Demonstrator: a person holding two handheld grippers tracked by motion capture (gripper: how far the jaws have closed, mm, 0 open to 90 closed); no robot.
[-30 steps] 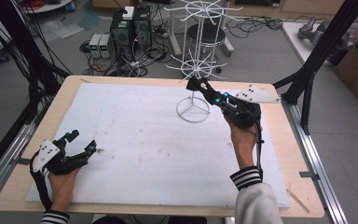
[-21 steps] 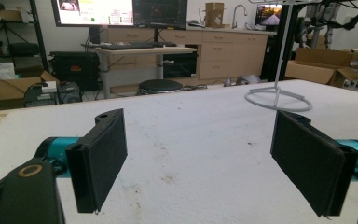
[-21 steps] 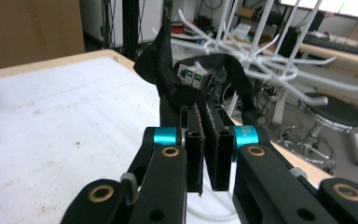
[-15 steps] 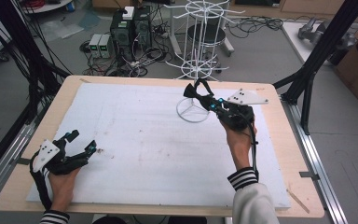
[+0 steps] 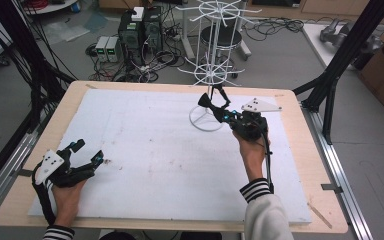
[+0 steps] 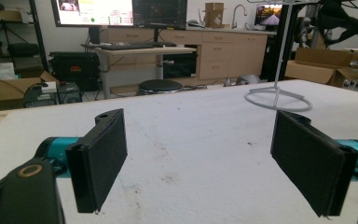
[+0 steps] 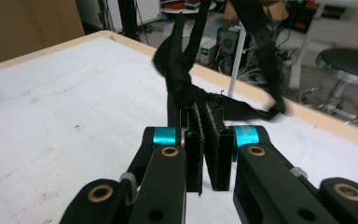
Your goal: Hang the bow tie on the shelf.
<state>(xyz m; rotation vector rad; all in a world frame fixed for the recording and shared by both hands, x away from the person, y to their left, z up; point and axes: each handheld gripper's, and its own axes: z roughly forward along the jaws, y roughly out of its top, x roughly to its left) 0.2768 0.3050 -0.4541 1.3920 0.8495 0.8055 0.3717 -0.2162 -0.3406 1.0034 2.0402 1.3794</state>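
At the near left of the white foam-covered table top (image 5: 145, 165), the left gripper (image 5: 87, 152) lies low over the surface in the person's left hand (image 5: 69, 192). Its jaws stand wide apart with nothing between them. In the left gripper view the two black pads (image 6: 103, 156) frame bare white board marked with a few dark specks.

Further right, towards the far side of the table, stands a white wire display stand (image 5: 209, 75) with a thin upright pole and rings of short prongs. Its round wire base (image 5: 206, 119) rests on the white surface. The same stand shows far off in the left gripper view (image 6: 278, 95).

Just beside the pole, on its right, is the right gripper (image 5: 219, 111), held in the person's right hand (image 5: 252, 145), which reaches in from the near right in a striped cuff. Its jaws are pressed together on a black fabric strap (image 5: 211, 100) with a knotted part. In the right gripper view the strap (image 7: 179, 70) rises from the clamped pads (image 7: 209, 140) as a knot and two loose bands, one running up to the left of the pole and one looping off to the right, where it trails down near the table's wooden far edge (image 7: 307, 119). The strap hangs in the air close to the stand's pole, above the round base; whether it touches the pole I cannot tell.
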